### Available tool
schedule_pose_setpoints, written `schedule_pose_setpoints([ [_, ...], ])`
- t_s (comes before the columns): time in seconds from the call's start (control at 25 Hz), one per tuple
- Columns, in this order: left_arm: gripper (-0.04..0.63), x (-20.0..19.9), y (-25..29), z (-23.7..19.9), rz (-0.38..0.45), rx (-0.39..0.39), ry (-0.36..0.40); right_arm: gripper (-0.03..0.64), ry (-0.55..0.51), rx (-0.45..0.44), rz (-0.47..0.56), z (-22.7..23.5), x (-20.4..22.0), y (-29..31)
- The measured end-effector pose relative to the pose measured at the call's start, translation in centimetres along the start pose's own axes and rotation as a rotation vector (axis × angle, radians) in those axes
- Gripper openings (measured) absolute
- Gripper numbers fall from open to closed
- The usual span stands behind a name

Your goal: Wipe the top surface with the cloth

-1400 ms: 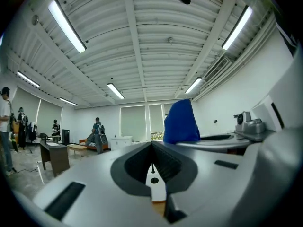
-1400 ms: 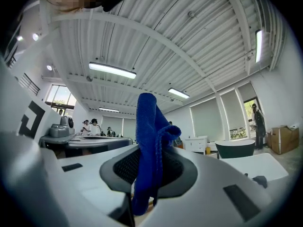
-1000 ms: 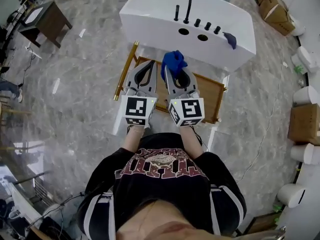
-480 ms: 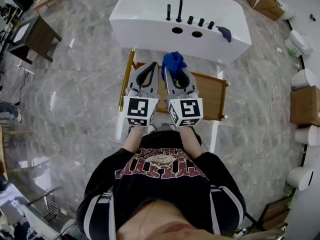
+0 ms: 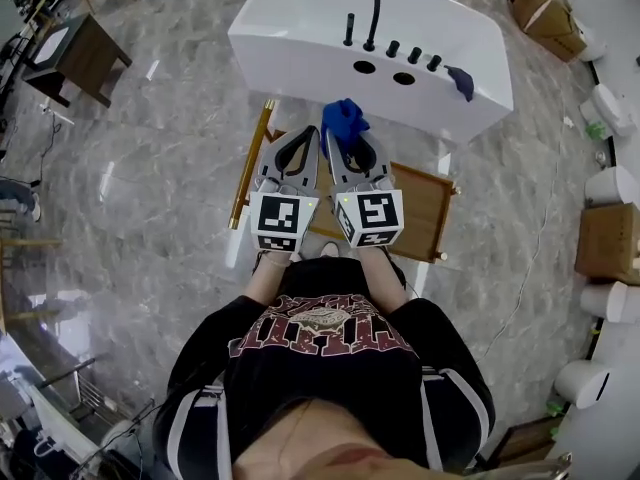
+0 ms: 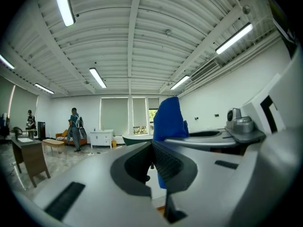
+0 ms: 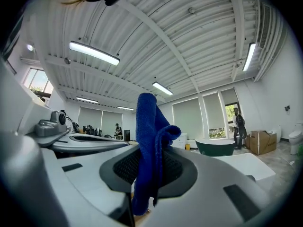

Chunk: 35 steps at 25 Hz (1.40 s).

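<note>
1. Right tongs (image 7: 149, 169) are clamped on the blue cloth (image 7: 149, 126), which pokes up past the tips, right at the near edge of the white surface (image 5: 300, 23). Can't tell if it touches.
2. Left tongs (image 6: 152, 150) are closed with nothing in them, also just short of that near edge.
3. A black faucet (image 5: 374, 18) stands on the surface, and a smaller blue rag (image 5: 461, 80) lies at its right end.

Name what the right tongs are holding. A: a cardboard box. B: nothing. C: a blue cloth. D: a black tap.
C: in the right gripper view the blue cloth stands pinched between the right tongs, which are closed on it.
</note>
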<state>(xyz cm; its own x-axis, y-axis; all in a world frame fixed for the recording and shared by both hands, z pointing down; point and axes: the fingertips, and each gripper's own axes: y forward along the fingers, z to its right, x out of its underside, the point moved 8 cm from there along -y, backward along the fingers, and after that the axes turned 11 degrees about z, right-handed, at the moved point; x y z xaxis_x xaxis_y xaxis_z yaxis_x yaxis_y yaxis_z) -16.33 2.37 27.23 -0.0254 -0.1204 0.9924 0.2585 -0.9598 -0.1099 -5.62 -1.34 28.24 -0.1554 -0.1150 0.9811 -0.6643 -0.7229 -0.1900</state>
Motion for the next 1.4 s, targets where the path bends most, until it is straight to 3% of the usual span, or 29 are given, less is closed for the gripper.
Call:
schedule_pose_setpoints([
  [0.36,0.046,2.9,1.5,-2.4,-0.075,-0.005,-0.038,0.086,0.017,0.024,-0.073,1.3,2.8,1.7],
  [0.6,0.047,4.3,3.1,-5.6,-0.094,0.064,-0.051,0.086,0.02,0.14,-0.093,1.6,4.2,3.8],
  [0.84,0.046,5.7,4.0,-9.5,-0.123,0.167,-0.059,0.086,0.013,0.221,-0.13,-0.9,6.1,7.4],
  [1.12,0.046,9.5,3.3,-14.3,-0.174,0.207,-0.113,0.086,0.023,0.282,-0.209,-3.6,10.2,10.3],
  [1.4,0.048,14.7,1.9,-16.2,-0.271,0.254,-0.16,0.086,0.088,0.298,-0.296,-4.6,15.9,11.6],
])
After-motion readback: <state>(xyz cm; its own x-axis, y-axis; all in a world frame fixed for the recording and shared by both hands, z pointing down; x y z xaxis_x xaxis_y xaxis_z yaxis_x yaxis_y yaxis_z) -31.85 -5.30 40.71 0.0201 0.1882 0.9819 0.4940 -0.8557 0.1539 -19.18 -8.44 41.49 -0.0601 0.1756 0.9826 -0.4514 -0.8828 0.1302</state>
